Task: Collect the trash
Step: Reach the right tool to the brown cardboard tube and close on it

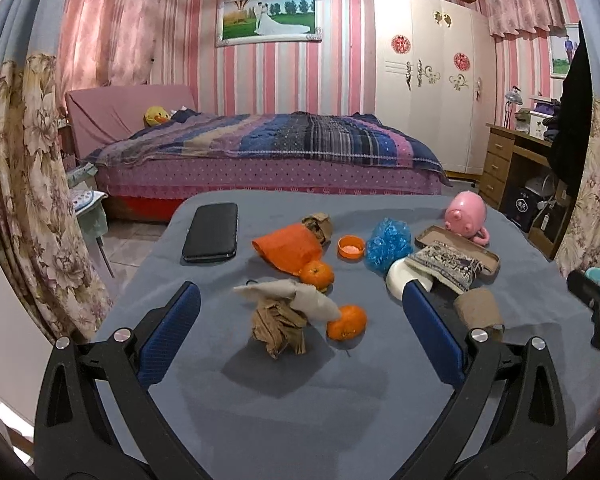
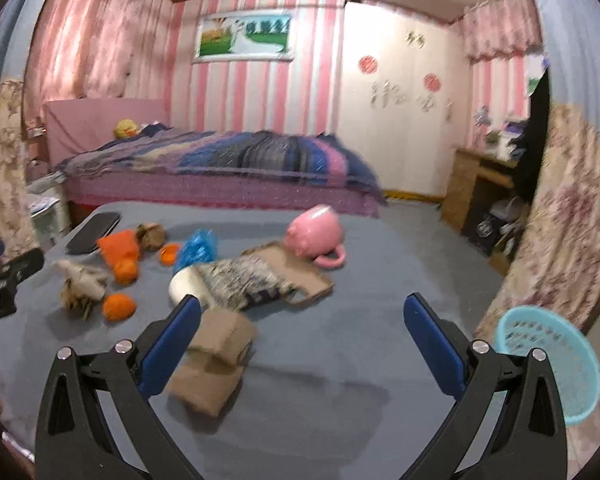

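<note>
Several scraps of rubbish lie scattered on the grey-blue cloth-covered table [image 1: 300, 420]. We see a crumpled brown paper wad [image 1: 279, 329] at the centre of the left wrist view, with a beige folded rag [image 1: 296, 297] draped over its top. Touching the rag's end at 3 o'clock sits a small orange mandarin [image 1: 347, 322]; a second mandarin [image 1: 317, 273] lies at 12 o'clock from the wad. Beyond that one we find an orange net bag [image 1: 286, 247], another brown paper ball [image 1: 318, 227] at the bag's far end, a round orange bottle cap [image 1: 351, 246] and a crinkled blue plastic bag [image 1: 388, 245] further toward 2 o'clock.

Our left gripper [image 1: 300, 312] hovers above the table with its blue-padded jaws spread wide, the wad and rag between them, nothing gripped. Our right gripper [image 2: 300, 332] is likewise spread wide and empty; a flattened brown cardboard tube [image 2: 216, 360] lies just beside its left finger [image 2: 172, 344].

At 11 o'clock from the tube we see a white bowl [image 2: 186, 285] touching a patterned grey fabric piece [image 2: 244, 280], which rests on a shallow brown tray [image 2: 312, 280]. A pink pig-shaped mug [image 2: 316, 234] lies tipped at the tray's far edge. A black phone case [image 1: 211, 232] rests at the table's 10 o'clock corner. A turquoise perforated plastic basket [image 2: 552, 364] sits off the table's edge at 3 o'clock in the right wrist view.
</note>
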`<state>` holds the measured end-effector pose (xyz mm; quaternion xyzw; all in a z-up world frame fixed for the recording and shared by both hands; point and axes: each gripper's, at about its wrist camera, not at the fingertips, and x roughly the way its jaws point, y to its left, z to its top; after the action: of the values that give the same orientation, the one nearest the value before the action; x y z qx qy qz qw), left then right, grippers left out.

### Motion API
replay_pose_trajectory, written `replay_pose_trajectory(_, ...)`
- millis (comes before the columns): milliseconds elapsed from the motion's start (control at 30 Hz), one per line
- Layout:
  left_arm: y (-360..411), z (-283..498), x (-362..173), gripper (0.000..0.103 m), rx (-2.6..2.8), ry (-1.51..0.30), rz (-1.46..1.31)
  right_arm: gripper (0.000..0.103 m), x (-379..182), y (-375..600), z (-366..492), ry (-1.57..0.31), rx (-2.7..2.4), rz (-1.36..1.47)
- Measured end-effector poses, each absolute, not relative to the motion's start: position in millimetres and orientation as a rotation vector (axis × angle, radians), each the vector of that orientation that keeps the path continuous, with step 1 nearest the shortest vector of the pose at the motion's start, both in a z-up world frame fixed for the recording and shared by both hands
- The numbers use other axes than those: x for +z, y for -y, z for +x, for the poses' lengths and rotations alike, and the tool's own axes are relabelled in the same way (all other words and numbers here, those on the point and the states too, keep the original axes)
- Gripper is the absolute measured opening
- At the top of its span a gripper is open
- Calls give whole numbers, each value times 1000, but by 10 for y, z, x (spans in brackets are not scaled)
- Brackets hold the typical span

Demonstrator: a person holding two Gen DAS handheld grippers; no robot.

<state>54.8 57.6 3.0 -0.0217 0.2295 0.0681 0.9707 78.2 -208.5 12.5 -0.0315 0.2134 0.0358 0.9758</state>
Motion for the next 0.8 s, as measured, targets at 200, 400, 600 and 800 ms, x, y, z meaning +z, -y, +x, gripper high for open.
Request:
replay_pose_trajectory(200, -635, 611, -65, 98, 188, -485, 0, 99, -1, 2127, 770, -440, 74, -52)
replay_pose_trajectory(400, -769, 637, -99, 98, 198, -491, -74, 99, -56, 2111, 761, -456, 86, -60)
replay_pose_trajectory(600, -805, 627, -119, 98, 198, -520, -50, 99, -219, 1993, 902, -533, 110, -53)
replay_pose_trajectory(800, -821, 656, -144, 98, 182, -558, -55, 99, -375, 1854, 944, -568, 117, -74)
